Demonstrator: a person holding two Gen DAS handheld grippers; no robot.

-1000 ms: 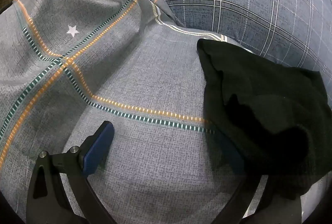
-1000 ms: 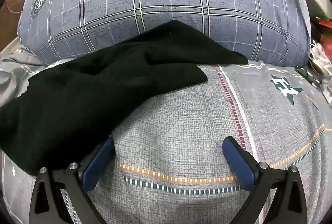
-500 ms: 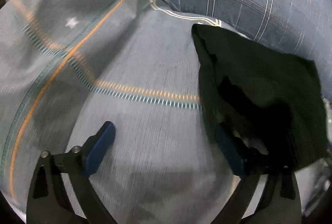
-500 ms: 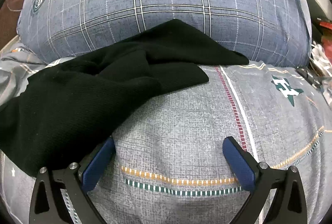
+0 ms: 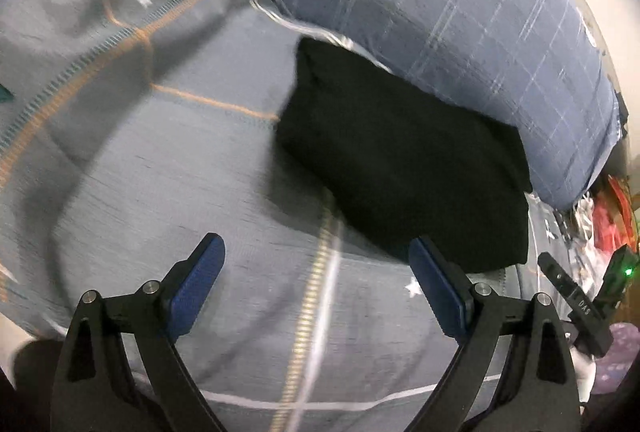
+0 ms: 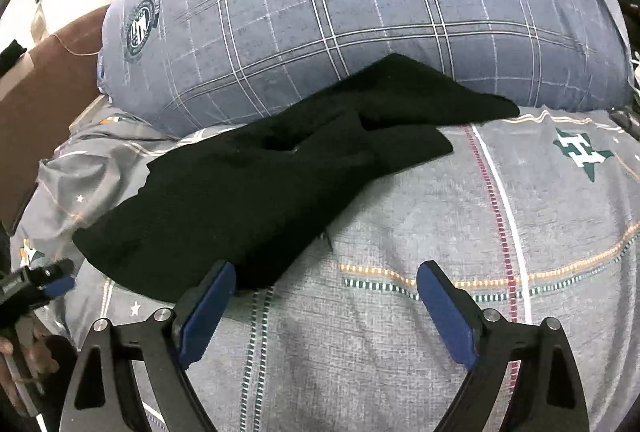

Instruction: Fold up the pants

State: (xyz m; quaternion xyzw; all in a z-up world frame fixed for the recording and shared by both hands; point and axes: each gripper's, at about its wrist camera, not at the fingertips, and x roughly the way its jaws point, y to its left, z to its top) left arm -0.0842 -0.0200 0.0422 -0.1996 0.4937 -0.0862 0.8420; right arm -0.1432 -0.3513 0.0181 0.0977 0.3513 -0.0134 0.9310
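Observation:
The black pants [image 5: 400, 160] lie bunched on the grey bedspread [image 5: 160, 192], their far edge against a blue plaid pillow [image 5: 440, 12]. My left gripper [image 5: 316, 256] is open just short of the pants' near edge, with only bedspread between its blue pads. In the right wrist view the pants [image 6: 280, 184] stretch from the lower left up to two loose ends by the pillow [image 6: 360, 12]. My right gripper [image 6: 326, 272] is open and its jaws are closing. Its left fingertip sits at the pants' near edge, and nothing but bedspread [image 6: 400, 352] is between the pads.
Red and white clutter [image 5: 608, 216] lies past the bed's right side. A brown surface [image 6: 40, 92] stands left of the pillow. A person's hand [image 6: 24, 356] shows at the left edge of the right wrist view.
Both grippers drew back and rose. The pants' edge no longer drapes over the left gripper's right finger. The left view swung right. The right jaws narrowed slightly.

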